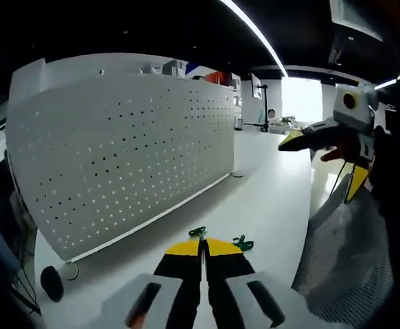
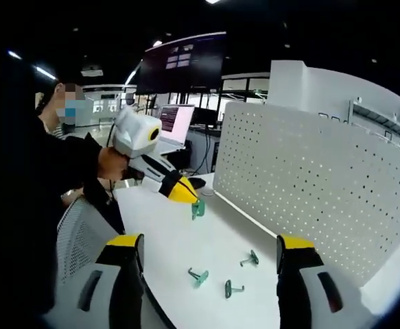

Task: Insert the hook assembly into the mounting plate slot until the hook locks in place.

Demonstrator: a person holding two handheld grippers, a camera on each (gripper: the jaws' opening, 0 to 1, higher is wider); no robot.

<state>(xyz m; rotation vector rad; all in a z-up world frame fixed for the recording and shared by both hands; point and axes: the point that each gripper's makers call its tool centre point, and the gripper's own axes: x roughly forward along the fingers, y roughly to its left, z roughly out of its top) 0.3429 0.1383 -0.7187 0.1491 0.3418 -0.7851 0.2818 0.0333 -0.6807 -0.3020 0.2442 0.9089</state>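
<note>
Between the left gripper's closed jaws sits a green hook.

You have four green hooks in the right gripper view: one held at the tip of your left gripper, and three loose on the bench between your right gripper's parted jaws, namely a near-left one, a near-centre one and a farther one. One white perforated mounting plate stands beyond them. You hold two grippers; the right gripper appears ahead-right in the left gripper view. Two monitors glow behind.
</note>
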